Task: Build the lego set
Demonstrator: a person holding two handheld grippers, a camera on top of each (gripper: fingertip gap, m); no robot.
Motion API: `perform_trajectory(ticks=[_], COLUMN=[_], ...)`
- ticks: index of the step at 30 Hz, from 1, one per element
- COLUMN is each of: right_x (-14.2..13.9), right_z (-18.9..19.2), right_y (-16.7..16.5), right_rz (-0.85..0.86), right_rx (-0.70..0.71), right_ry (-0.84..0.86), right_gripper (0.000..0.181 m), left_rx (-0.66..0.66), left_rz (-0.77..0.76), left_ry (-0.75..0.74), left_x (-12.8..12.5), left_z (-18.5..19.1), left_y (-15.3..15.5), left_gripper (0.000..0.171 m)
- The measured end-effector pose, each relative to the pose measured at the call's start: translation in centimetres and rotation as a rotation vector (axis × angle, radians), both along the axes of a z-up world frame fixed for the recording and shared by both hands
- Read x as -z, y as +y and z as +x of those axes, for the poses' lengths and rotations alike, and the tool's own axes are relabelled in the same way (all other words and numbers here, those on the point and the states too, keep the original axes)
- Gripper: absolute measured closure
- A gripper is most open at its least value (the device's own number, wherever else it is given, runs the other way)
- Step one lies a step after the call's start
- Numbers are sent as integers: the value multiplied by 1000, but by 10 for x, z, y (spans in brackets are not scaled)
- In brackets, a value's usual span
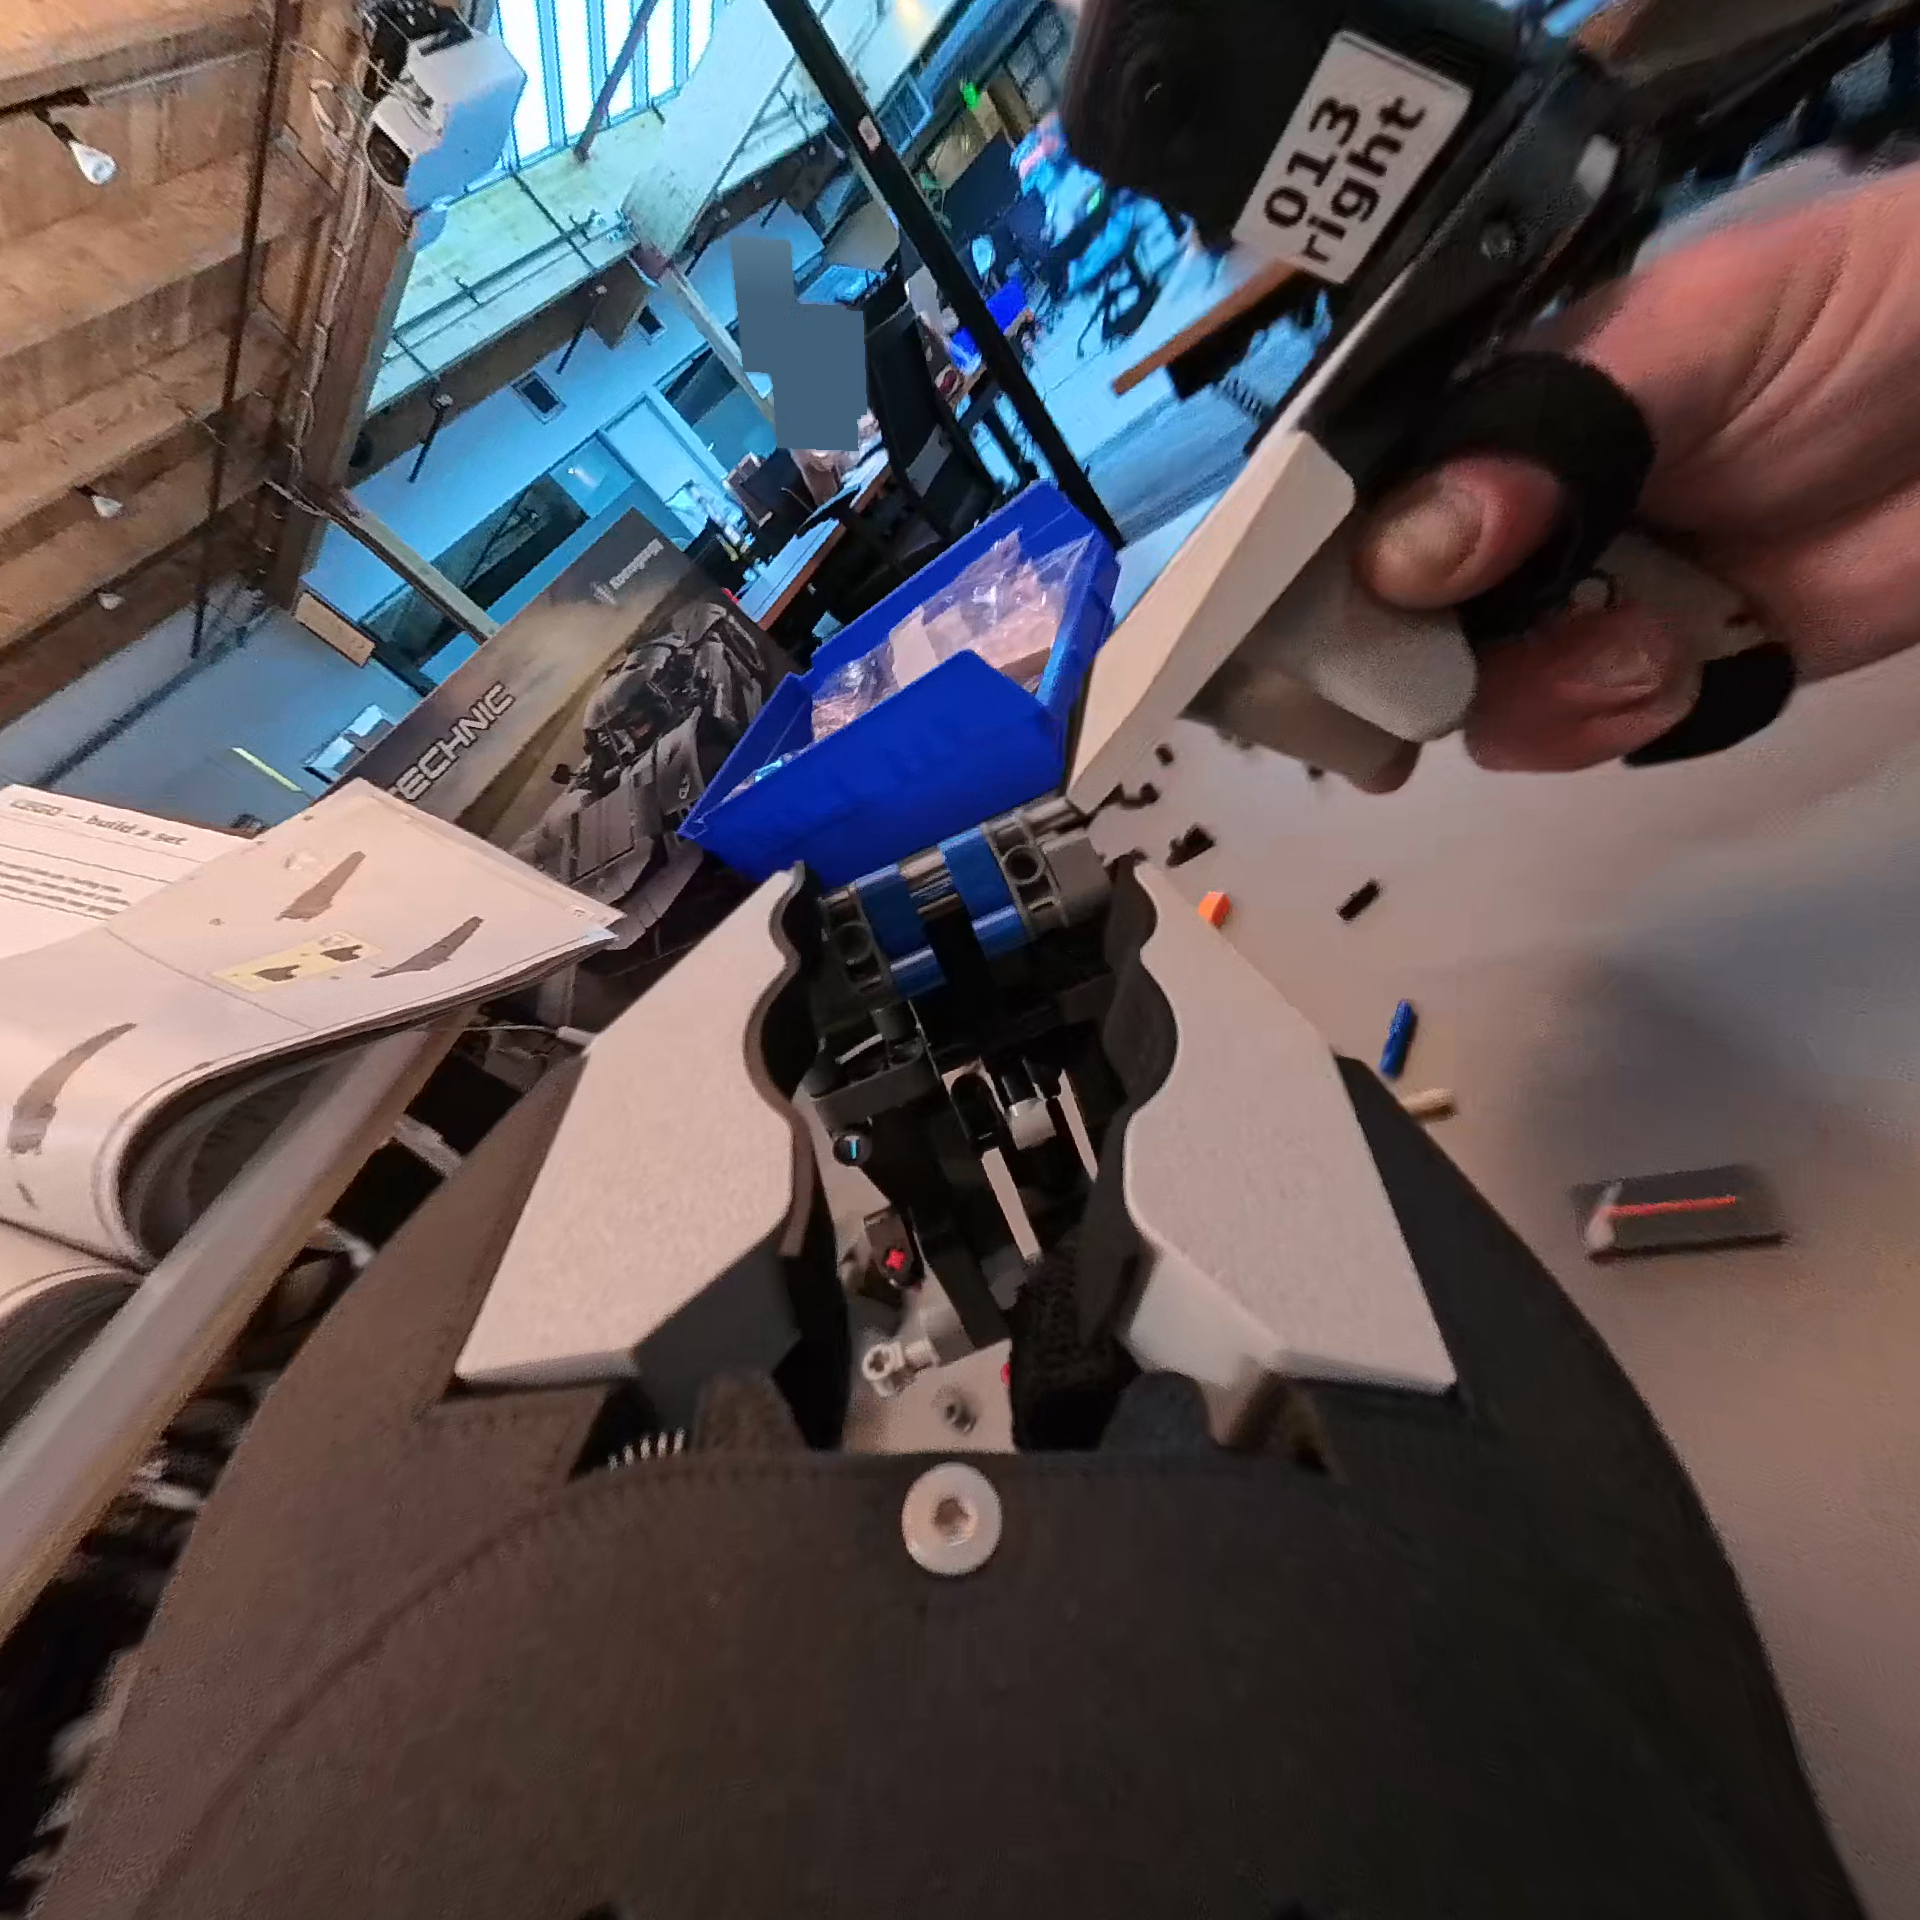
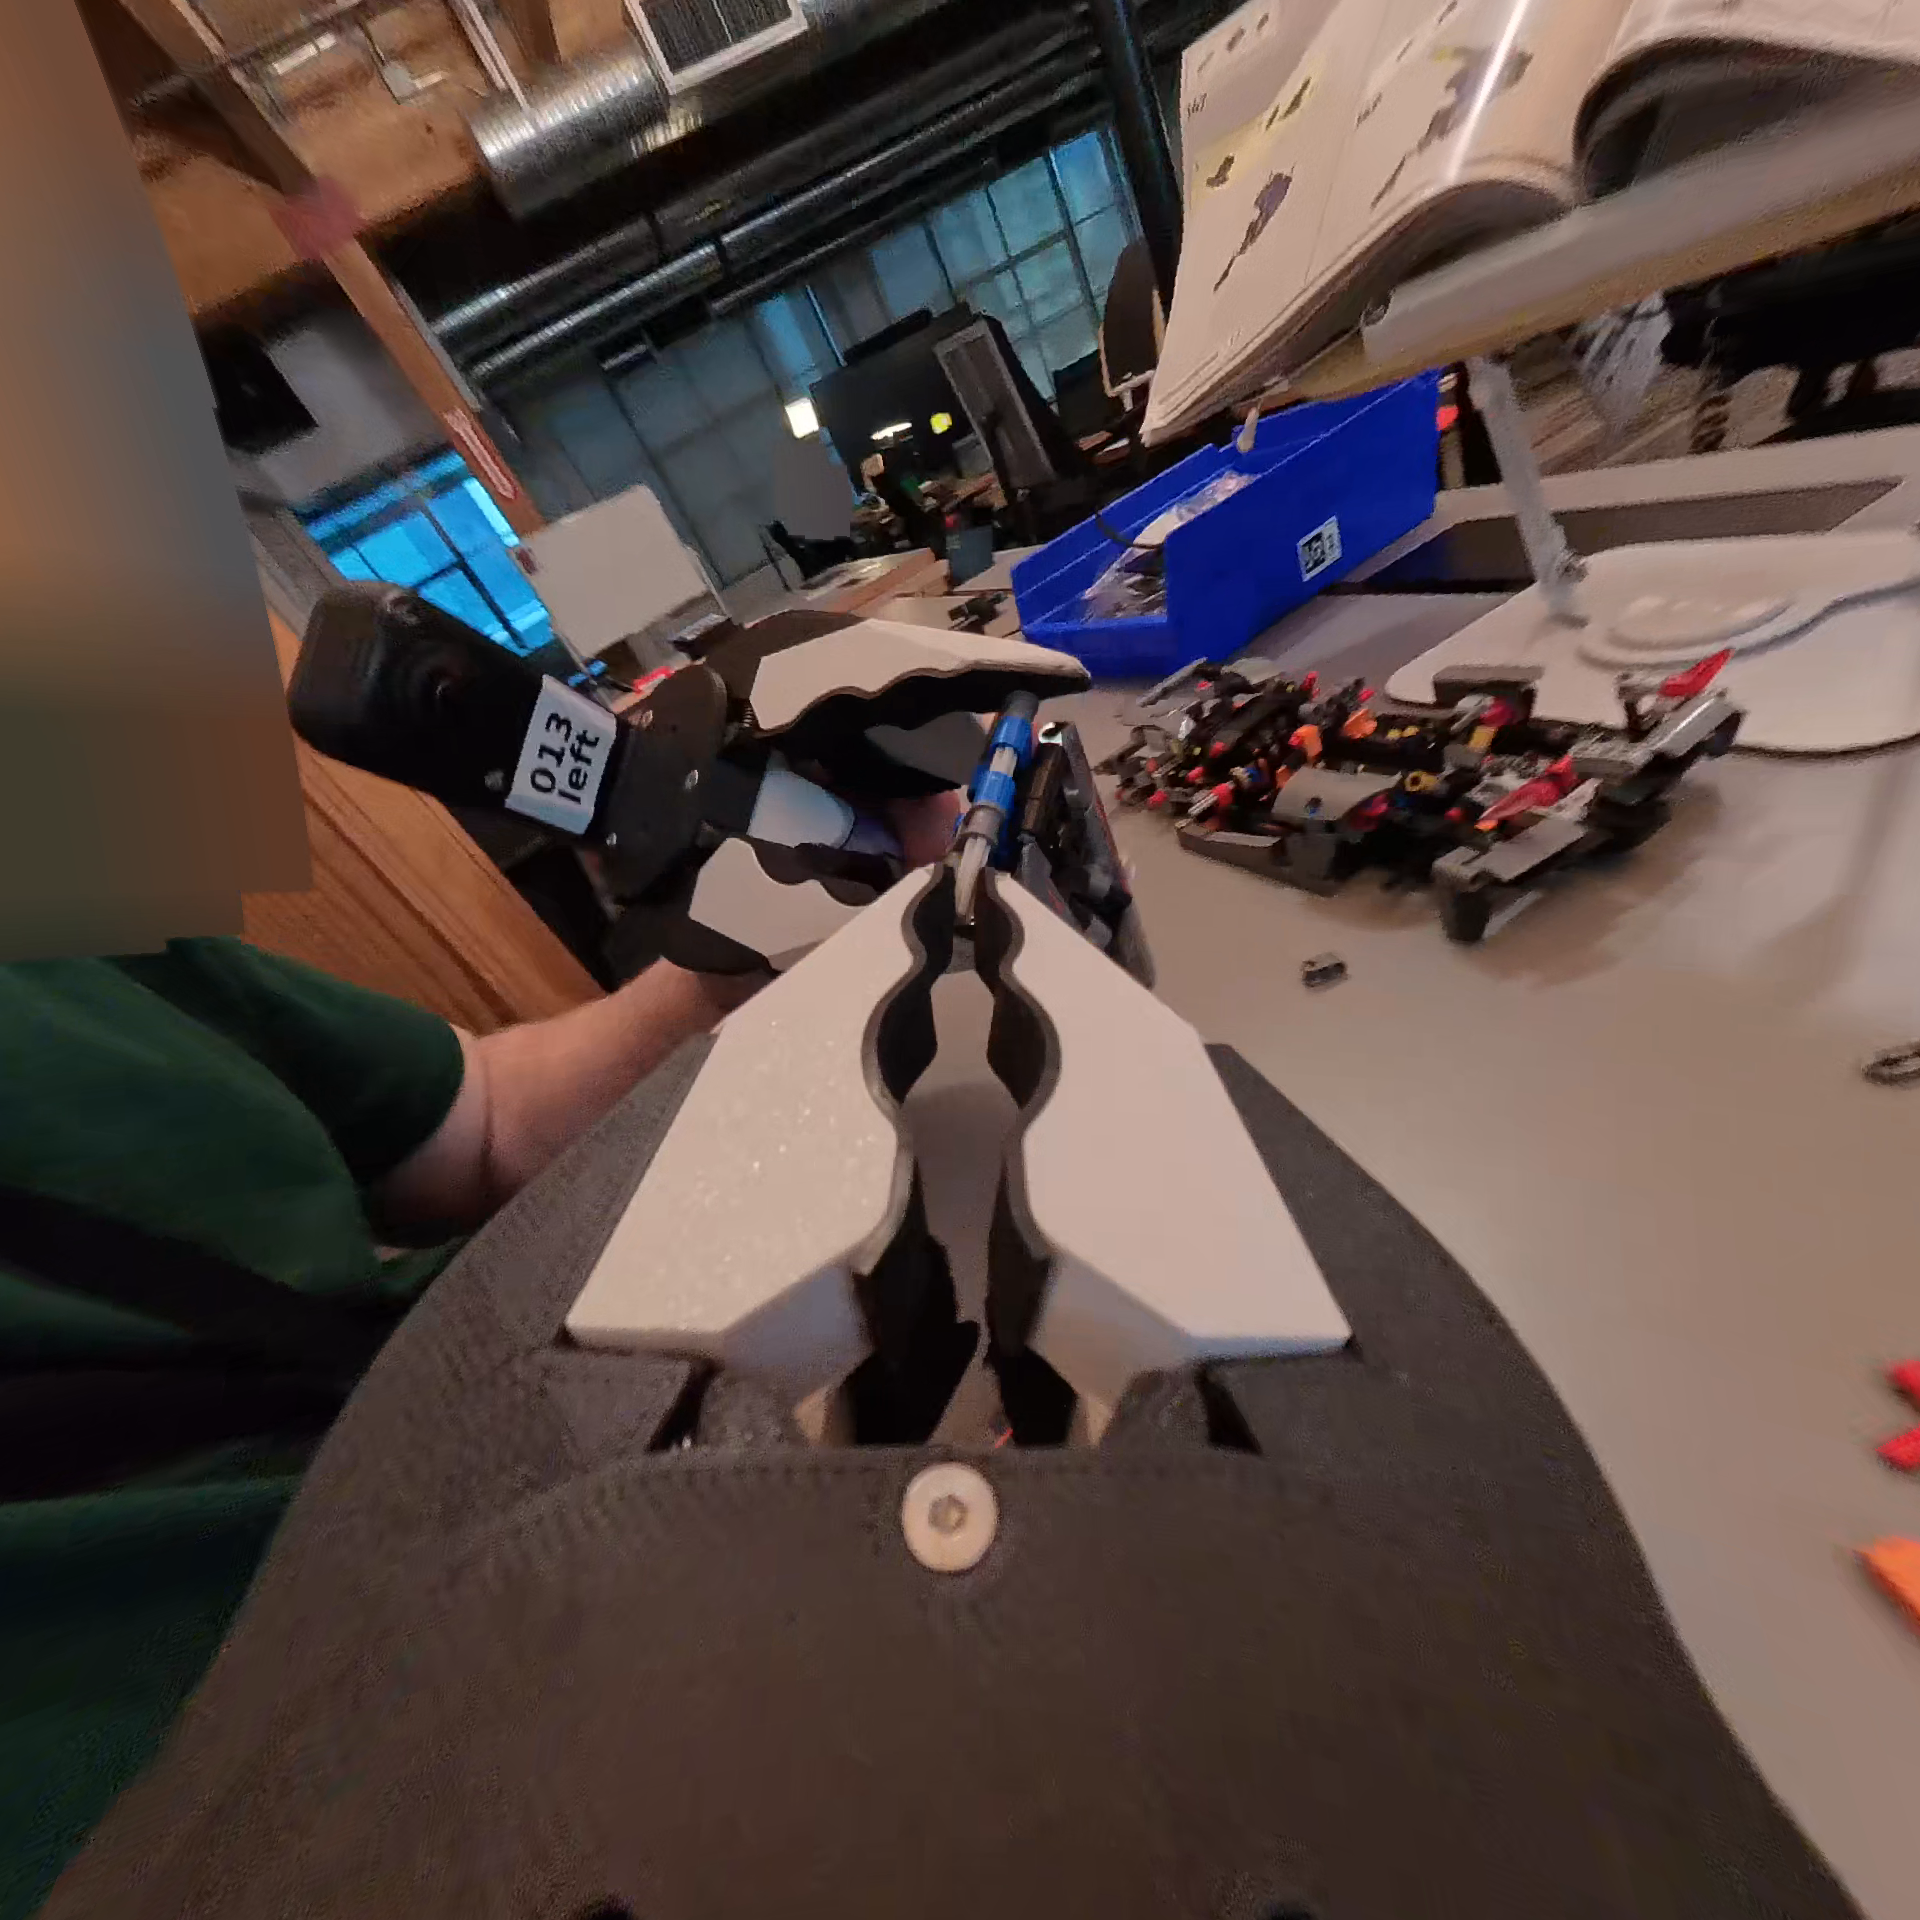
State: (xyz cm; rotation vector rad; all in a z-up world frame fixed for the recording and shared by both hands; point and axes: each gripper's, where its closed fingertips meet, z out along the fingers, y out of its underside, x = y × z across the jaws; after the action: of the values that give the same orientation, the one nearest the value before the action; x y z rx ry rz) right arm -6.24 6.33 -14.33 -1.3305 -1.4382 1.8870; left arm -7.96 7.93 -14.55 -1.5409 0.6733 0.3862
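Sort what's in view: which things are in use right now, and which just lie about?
In use: left tool gripping the sub-assembly; right tool pinching its grey axle; open manual.

Lying about: blue bin, chassis, black card, loose blue pin, orange piece.

Both wrist views bend straight lines hard toward the edges, the mark of a wide-angle lens. In the left wrist view, cold blue daylight from the windows [image 1: 582,73] at the top washes the background, a soft shadow lies on the table [image 1: 1662,997] at right, and the hand [image 1: 1714,499] at upper right is motion-blurred. The right wrist view is warmer and dimmer, with the open booklet [image 2: 1455,156] at upper right smeared and the far room soft.
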Motion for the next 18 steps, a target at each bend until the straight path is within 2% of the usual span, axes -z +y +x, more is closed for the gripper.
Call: perform_trajectory(ticks=[4,6,7,9,10,11,13,15,18], right_x=[2,7,6,6,5,5,3,6,11], right_z=[1,1,2,3,3,3,6,6,4], right_y=[3,5,6,7,6,5,3,3,2], right_rz=[276,638,743,843,833,715,323,38,-153], right_rx=[92,181,198,223,225,199,102,43,-25], right_ry=[-3,-10,-6,-2,0,1,-11,-22,-55], right_gripper=[179,180,180,180,180,180,179,179,178], left_rx=[19,23,31,44,44,52,40,24,-3], left_rz=[-13,-34,-41,-45,-46,-39,-21,-12,-5], left_ry=[-61,-73,-104,-130,-132,-132,-80,-4,86], left_x=[0,4,5,4,4,3,0,2,7], left_z=[2,2,2,3,3,3,5,5,3], left_y=[2,3,4,4,5,3,2,2,1], left_gripper=[119,118,118,119,118,119,118,118,117])
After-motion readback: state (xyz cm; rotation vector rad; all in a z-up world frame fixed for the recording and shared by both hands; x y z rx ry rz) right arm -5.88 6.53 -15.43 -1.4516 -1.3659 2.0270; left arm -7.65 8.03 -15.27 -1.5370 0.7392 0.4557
